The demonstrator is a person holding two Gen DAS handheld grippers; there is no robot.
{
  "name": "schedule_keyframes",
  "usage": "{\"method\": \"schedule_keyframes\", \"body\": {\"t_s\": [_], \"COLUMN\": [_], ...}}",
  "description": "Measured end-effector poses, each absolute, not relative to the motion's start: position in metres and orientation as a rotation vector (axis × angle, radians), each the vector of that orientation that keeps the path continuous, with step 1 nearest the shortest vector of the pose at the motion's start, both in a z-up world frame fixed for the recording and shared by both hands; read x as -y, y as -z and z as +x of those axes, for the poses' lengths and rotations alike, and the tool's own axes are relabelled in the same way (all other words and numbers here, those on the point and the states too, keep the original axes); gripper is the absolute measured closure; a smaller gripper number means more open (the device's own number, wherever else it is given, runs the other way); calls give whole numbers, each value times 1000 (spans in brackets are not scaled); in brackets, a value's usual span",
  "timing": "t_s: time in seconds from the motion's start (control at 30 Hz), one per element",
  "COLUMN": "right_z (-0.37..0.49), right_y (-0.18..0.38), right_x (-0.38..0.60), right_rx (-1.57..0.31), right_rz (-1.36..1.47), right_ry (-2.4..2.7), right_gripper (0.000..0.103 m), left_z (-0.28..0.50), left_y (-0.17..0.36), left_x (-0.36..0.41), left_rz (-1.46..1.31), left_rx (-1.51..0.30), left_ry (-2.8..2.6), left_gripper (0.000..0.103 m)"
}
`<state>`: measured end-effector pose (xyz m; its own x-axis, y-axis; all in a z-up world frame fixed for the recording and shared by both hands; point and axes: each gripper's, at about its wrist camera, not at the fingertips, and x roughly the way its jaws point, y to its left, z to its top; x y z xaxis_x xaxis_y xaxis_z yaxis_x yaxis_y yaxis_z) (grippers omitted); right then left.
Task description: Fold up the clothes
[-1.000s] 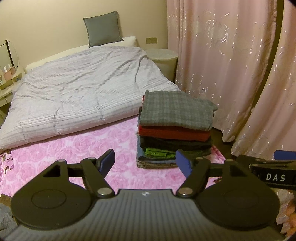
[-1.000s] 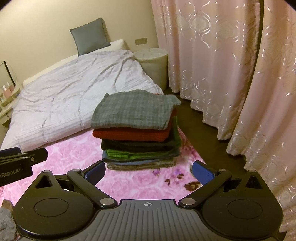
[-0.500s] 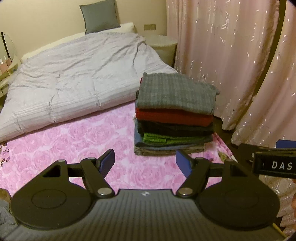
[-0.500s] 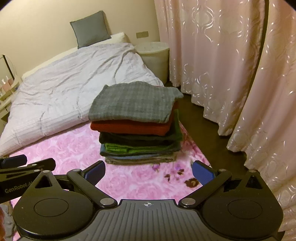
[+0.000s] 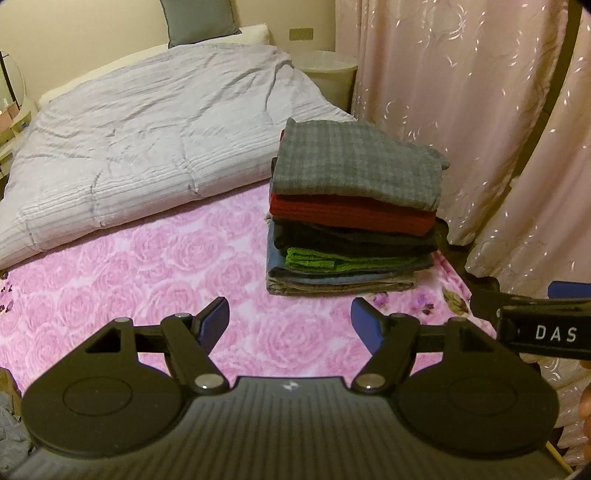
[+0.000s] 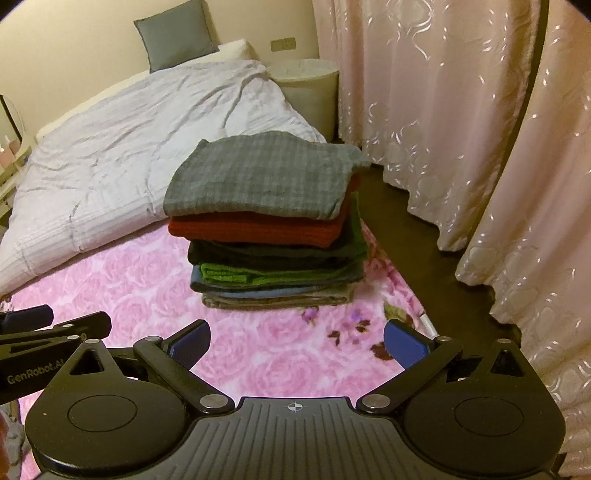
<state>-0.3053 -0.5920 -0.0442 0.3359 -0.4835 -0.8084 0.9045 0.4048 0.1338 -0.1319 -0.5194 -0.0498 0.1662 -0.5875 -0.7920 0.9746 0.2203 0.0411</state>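
A stack of folded clothes (image 5: 351, 206) stands on the pink rose blanket (image 5: 147, 266) near the bed's right edge, with a grey checked garment (image 6: 266, 177) on top, then red, black, green, blue and tan layers. My left gripper (image 5: 290, 319) is open and empty, held above the blanket in front of the stack. My right gripper (image 6: 295, 341) is open and empty, also in front of the stack (image 6: 273, 236). Each gripper's side shows at the edge of the other's view.
A grey-white quilt (image 5: 147, 122) covers the far half of the bed, with a grey pillow (image 6: 173, 33) at the headboard. Pink curtains (image 6: 461, 110) hang on the right over dark floor (image 6: 424, 251). A round white basket (image 6: 306, 85) stands in the corner.
Both grippers have tilted downward and moved a little closer over the bed, so the stack sits higher and larger in view. Both stay open and empty.
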Motion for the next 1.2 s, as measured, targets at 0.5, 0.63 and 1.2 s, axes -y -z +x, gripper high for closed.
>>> {"method": "schedule_keyframes", "body": {"t_s": [0.5,0.63,1.2], "right_z": [-299,-297,-300], "right_y": [70,76,96], "right_x": [611,616,638], "right_rx": [-819,-831,-863], "right_rz": [688,696,710], "right_ry": [980,972,955], "right_gripper": [1,1,1], "left_z": [-130,-129,-136], "left_y": [75,81,97], "left_x": [538,543,565], "left_rz": [683,691,713], "left_rx": [-782,-795,-817], "left_ry": [1196,1184,1150], "left_gripper": [34,33,33]}}
